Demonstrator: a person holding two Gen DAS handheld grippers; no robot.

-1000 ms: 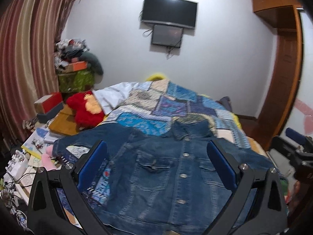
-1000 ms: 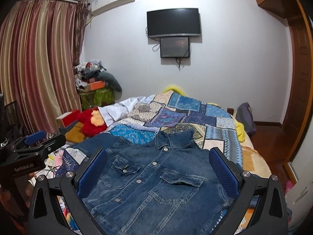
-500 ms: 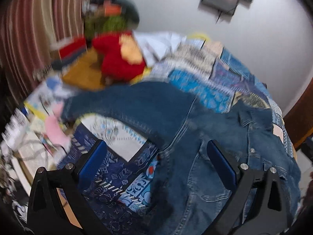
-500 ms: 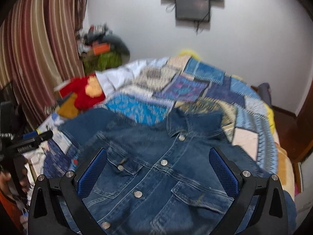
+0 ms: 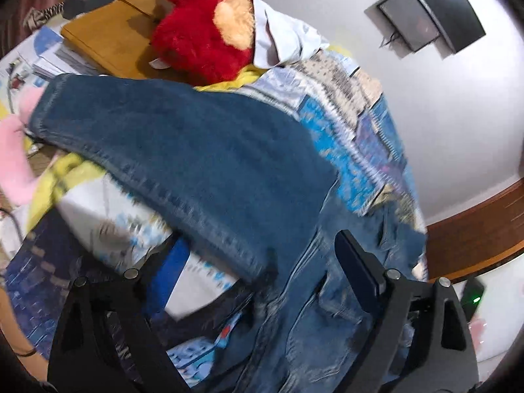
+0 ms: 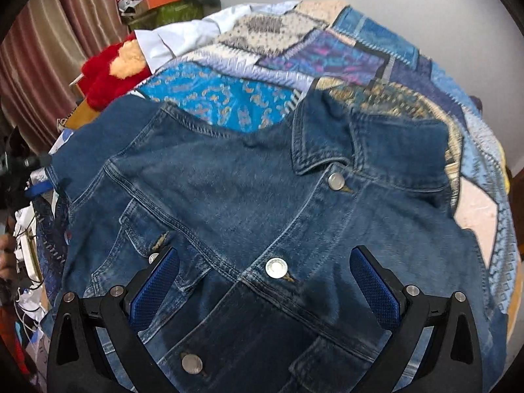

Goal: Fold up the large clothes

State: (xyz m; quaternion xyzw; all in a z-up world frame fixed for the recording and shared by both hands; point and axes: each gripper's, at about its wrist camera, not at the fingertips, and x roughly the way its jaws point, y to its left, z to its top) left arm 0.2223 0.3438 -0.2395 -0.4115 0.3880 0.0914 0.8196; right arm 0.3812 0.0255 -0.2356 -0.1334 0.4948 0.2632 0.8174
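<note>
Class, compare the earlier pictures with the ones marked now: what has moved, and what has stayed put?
Both claws dropped toward the denim jacket. The left claw swung to its sleeve, its jaws closing slightly but gripping nothing; the right claw hovers open over the buttoned front. The jacket stays flat on the quilt.

Your left wrist view is motion-blurred: denim jacket (image 5: pixel 209 150) seams and quilt (image 5: pixel 353 121) pattern smear. The jacket's hem runs off the bottom edge in both views. Your right view crops the wall screen entirely.

Patchwork-quilted bed (image 6: pixel 344 55) under a spread denim jacket (image 6: pixel 235 196), red plush toy (image 5: pixel 203 39) beside.
</note>
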